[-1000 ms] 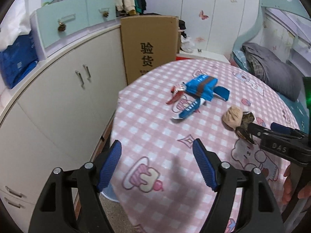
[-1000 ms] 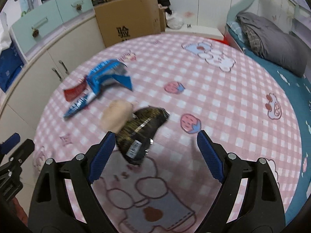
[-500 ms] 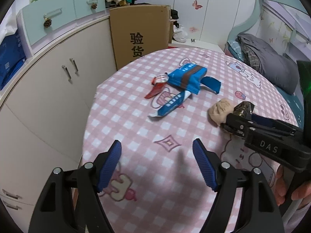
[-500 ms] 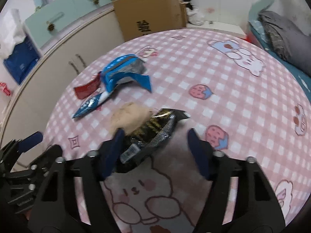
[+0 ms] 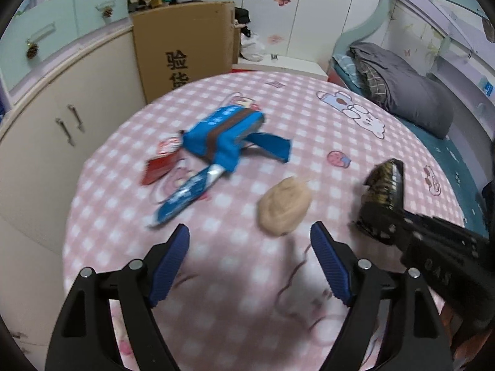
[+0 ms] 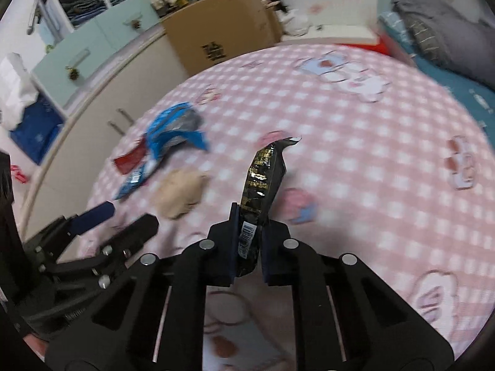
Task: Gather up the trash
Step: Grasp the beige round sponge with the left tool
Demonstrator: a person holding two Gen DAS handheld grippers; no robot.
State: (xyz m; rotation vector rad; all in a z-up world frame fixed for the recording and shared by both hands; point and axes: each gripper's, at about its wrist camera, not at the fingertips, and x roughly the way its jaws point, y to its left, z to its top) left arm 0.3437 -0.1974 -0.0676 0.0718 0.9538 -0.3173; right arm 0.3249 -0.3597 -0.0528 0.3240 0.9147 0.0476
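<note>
My right claw (image 6: 250, 241) is pinching the black wrapper (image 6: 263, 185), held upright off the pink worktop (image 6: 355, 154). My left claw (image 5: 250, 262) is spread wide above the worktop, near the tan wad (image 5: 284, 205). Beyond it lie the blue packet (image 5: 225, 137), blue sachet (image 5: 185, 193) and red wrapper (image 5: 159, 167).

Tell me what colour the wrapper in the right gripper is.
Black with gold print and a white barcode, the wrapper shows best in the right wrist view.

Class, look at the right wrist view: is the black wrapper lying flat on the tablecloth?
No: the right gripper is shut on the black wrapper, which sticks up above the tablecloth.
</note>
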